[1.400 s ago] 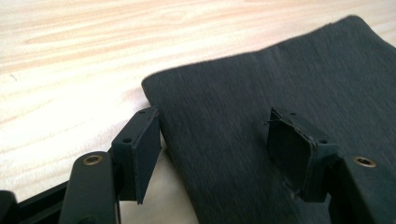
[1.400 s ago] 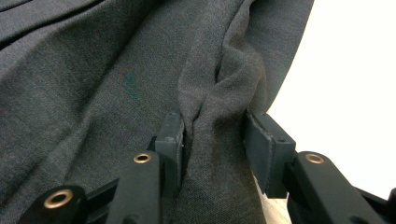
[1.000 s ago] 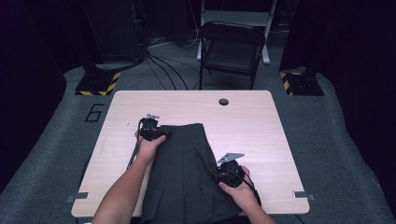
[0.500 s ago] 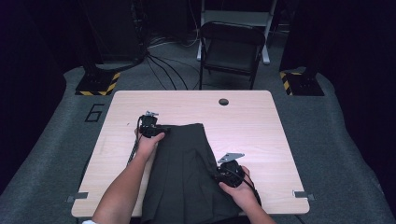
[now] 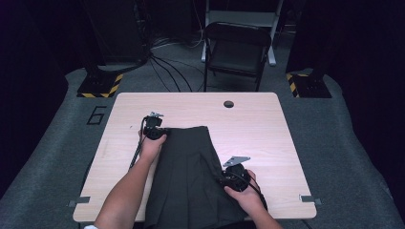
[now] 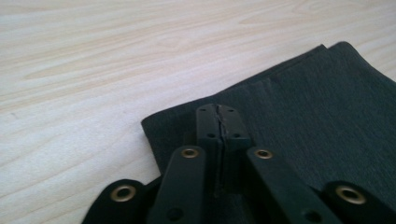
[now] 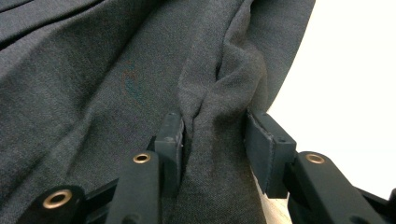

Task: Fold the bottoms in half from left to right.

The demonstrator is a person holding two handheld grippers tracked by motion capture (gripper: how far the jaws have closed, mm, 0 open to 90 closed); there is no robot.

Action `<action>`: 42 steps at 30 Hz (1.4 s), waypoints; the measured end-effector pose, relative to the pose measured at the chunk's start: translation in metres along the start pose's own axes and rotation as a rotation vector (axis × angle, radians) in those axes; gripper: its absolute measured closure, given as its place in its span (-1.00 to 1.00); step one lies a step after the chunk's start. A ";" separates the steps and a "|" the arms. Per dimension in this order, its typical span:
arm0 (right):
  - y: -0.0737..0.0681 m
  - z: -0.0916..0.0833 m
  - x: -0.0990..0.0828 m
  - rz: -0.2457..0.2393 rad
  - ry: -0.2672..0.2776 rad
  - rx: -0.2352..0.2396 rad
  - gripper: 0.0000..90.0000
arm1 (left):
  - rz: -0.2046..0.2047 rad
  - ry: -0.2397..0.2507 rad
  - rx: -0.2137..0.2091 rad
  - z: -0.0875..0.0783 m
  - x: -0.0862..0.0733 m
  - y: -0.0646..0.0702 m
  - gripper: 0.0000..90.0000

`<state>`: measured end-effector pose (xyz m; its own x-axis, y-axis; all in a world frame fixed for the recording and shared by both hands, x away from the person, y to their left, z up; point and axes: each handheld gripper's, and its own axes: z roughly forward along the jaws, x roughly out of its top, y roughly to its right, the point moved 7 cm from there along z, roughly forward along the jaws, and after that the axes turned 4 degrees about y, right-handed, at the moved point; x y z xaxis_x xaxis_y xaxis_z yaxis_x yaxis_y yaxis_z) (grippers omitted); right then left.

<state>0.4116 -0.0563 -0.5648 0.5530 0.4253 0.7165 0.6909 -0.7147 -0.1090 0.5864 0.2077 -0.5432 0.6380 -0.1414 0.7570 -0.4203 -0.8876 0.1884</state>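
- Dark pleated garment [image 5: 188,179], a skirt by the look of it, lies flat on the wooden table [image 5: 267,129], its lower part hanging over the near edge; it does not look folded yet.
- Right gripper [image 7: 215,140] pinches a raised ridge of cloth at the garment's right edge, jaws part-way apart with fabric bunched between them.
- Left gripper [image 6: 218,122] has just been closing at the far left corner; its jaws meet, seemingly nipping the hem.
- With both edges gripped, lifting and folding are probably still to come.

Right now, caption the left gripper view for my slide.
Left gripper shut on the dark cloth near its corner, on the wooden table.
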 end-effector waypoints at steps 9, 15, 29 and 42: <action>0.000 -0.001 -0.001 0.002 0.000 -0.004 0.31 | -0.031 0.012 0.011 0.001 0.000 -0.012 0.02; 0.000 -0.001 -0.001 0.004 -0.001 -0.007 0.31 | -0.041 -0.009 -0.008 0.007 -0.005 -0.008 -0.25; 0.001 -0.001 -0.001 -0.011 0.005 0.000 0.31 | -0.051 -0.025 0.003 0.016 -0.011 -0.008 -0.24; 0.000 -0.001 -0.001 0.009 0.001 0.006 0.31 | -0.074 -0.027 0.026 0.012 -0.009 -0.011 0.62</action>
<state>0.4107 -0.0578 -0.5648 0.5589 0.4185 0.7159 0.6887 -0.7151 -0.1197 0.5928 0.2136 -0.5600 0.6839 -0.0866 0.7245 -0.3548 -0.9071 0.2264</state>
